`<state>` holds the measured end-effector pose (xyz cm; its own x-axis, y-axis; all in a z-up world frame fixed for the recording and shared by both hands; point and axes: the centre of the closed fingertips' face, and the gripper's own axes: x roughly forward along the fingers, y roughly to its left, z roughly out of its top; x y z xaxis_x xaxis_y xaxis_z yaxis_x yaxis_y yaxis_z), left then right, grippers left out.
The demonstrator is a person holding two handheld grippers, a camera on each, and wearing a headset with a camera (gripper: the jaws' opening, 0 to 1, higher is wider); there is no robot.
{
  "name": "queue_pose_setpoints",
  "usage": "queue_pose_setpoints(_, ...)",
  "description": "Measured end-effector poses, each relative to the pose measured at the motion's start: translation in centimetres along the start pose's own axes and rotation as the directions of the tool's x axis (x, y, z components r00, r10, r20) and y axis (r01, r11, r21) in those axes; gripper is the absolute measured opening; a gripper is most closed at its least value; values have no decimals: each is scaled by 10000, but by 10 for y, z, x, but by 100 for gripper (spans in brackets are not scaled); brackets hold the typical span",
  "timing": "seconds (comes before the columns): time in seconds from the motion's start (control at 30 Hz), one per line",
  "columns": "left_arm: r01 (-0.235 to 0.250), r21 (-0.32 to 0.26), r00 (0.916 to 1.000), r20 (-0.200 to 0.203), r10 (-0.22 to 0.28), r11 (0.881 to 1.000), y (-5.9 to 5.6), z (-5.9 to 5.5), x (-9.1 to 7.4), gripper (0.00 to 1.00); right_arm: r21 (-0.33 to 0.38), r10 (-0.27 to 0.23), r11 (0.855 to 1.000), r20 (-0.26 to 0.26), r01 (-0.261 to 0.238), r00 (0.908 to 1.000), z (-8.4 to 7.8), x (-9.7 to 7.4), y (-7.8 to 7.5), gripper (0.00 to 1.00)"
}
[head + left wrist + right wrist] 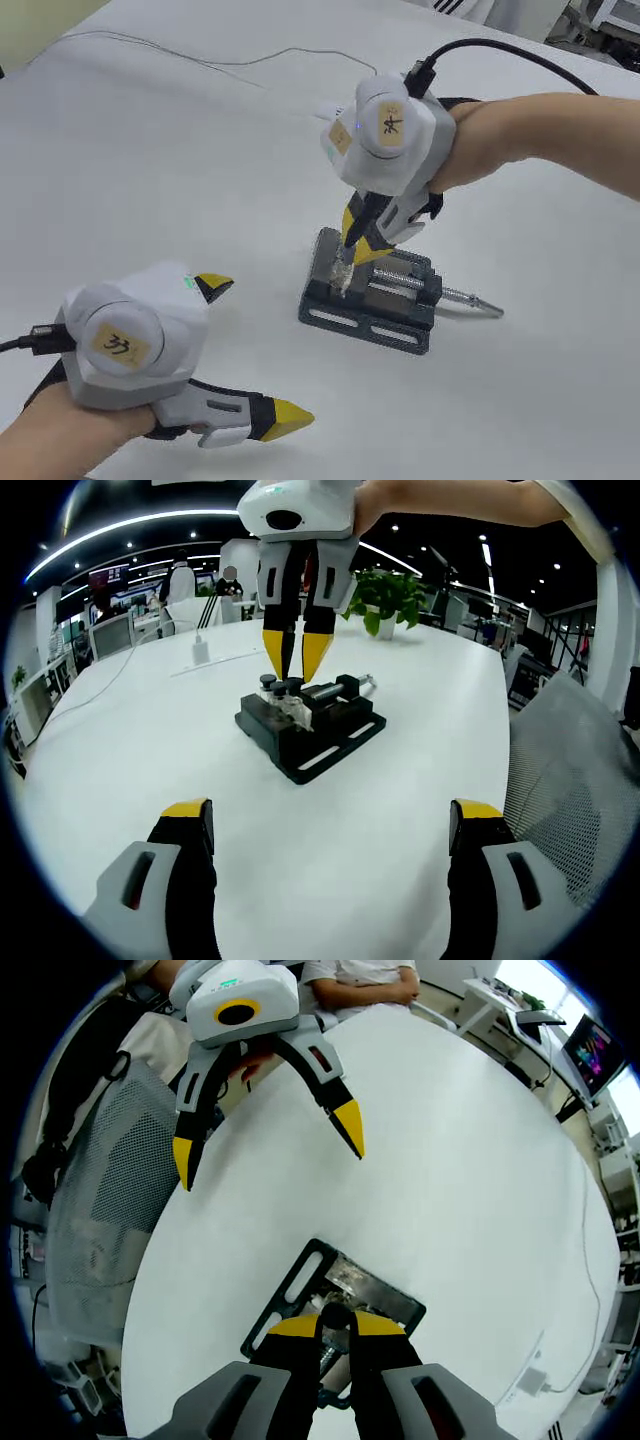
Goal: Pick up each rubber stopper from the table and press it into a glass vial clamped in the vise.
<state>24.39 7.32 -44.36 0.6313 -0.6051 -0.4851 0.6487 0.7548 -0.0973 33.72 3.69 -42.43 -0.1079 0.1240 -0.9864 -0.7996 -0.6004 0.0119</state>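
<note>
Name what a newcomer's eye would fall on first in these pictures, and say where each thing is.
The right claw points down at the dark vise mid-table, its yellow tips pinched on a dark stopper above the clamped vials. The left claw hangs wide open nearer the person, holding nothing.

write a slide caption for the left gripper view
Right gripper, jaws closed, poised over the dark metal vise on the white table; left gripper open.

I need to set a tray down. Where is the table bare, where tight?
Bare: the table between the left gripper and the vise, and behind the vise up to the cable. Crowded: over the vise, where the right gripper pinches a stopper.
</note>
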Motion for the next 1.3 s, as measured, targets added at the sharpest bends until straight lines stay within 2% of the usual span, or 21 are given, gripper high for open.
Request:
queue_pose_setpoints(0.17,19,-18,10000,-21,-19,10000,0,0,0,97,-131,25,9999,-153,-27,9999,-4,3,0,6)
queue_pose_setpoints(0.7,173,-73,9998,-103,-174,9998,-3,-2,2,95,73,100,9999,-279,-98,9996,2,7,2,6)
queue_pose_setpoints(0.87,220,-68,9997,-94,-220,9997,-4,-2,3,95,516,118,9986,-428,-96,9990,1,7,4,6)
queue_pose_setpoints(1.03,222,-104,9997,-71,-223,9997,-4,-1,3,94,1032,60,9947,-277,-31,9996,1,6,3,5)
queue_pose_setpoints(1.3,287,-121,9996,-59,-287,9995,-5,-1,4,93,1426,180,9897,-428,-117,9989,6,4,3,5)
